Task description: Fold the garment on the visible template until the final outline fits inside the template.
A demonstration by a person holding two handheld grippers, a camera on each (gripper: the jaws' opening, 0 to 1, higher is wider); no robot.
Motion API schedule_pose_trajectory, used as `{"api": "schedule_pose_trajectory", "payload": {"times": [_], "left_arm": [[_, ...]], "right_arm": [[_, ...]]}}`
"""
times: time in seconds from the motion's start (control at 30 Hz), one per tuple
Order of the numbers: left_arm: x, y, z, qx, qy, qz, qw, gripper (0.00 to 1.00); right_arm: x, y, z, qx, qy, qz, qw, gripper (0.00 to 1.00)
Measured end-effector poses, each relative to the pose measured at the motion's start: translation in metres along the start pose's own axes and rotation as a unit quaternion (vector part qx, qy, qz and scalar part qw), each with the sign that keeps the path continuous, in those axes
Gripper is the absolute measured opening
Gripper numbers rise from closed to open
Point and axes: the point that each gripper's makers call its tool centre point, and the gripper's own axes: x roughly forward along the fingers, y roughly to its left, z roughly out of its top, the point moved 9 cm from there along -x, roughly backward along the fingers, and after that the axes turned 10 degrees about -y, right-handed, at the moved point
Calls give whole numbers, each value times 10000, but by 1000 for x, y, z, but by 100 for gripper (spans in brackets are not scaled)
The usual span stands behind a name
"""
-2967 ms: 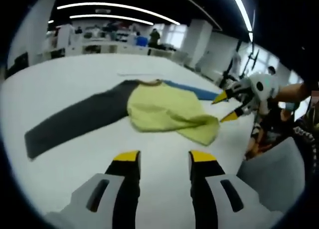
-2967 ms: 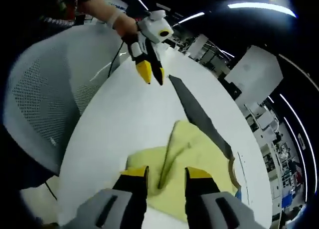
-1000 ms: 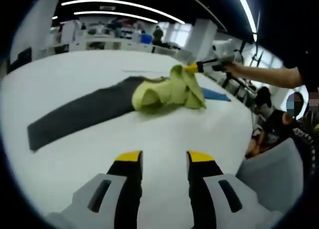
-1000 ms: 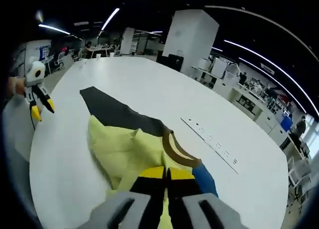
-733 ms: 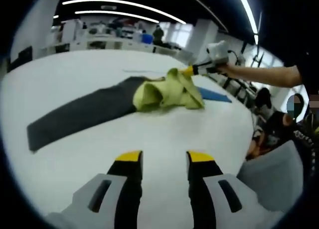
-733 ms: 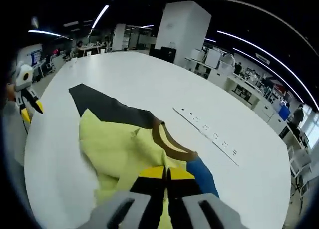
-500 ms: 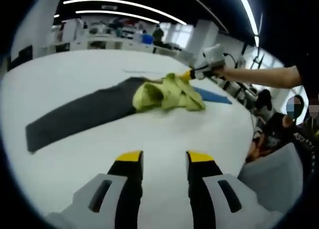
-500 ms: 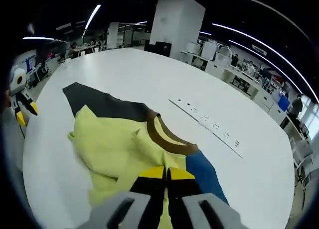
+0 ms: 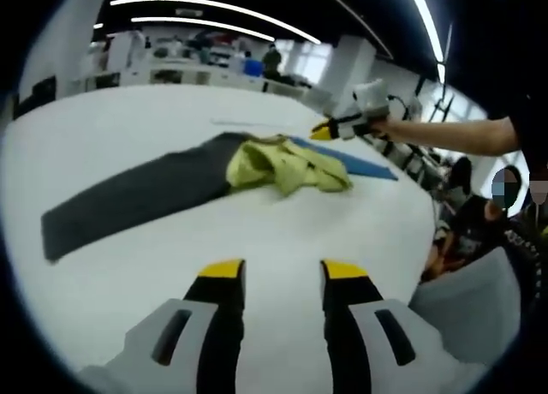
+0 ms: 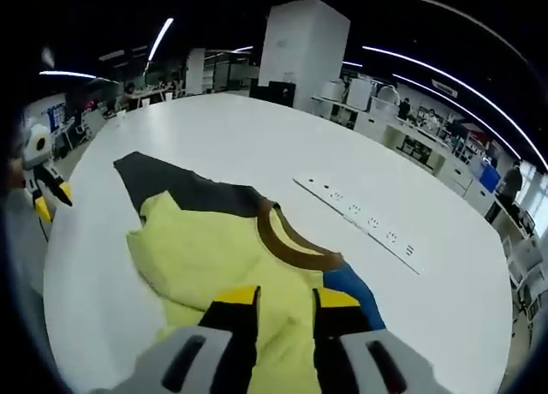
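Now the right tool has apparently released the yellow garment.

Soft matt cloth ahead of the right gripper's parted jaws: the garment lies rumpled in yellow-green, with a brown ribbed-looking collar, a dark grey sleeve and a blue one. Beneath it, the table looks smooth, white, faintly sheeny. The left gripper shows glossy yellow-tipped plastic.
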Motion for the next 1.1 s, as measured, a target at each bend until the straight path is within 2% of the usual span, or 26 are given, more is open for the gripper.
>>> {"api": "schedule_pose_trajectory", "payload": {"times": [0.07,0.3,0.5,0.67,0.83,0.93,1.0,1.1], "left_arm": [[1,-1,2,10,-20,-11,10000,32],[5,-2,7,63,-54,-82,9999,32],[10,-3,8,66,-71,-150,9998,33],[14,-2,9,95,-47,-224,9997,33],[20,-2,14,138,-45,-299,9994,33],[24,-1,17,178,-60,-335,9993,36],[27,0,19,244,-88,-355,9990,38],[34,1,22,242,-130,-372,9989,43]], "right_arm": [[-3,2,0,94,-71,47,9999,40],[-18,10,0,244,-265,82,9993,57],[-35,23,2,440,-581,133,9972,71],[-51,32,1,417,-646,142,9969,74],[-66,34,-4,575,-688,41,9960,79],[-72,36,-10,752,-635,9,9951,88],[-78,39,-15,719,-630,-35,9954,88],[-84,40,-23,982,-579,-124,9934,90]]}}
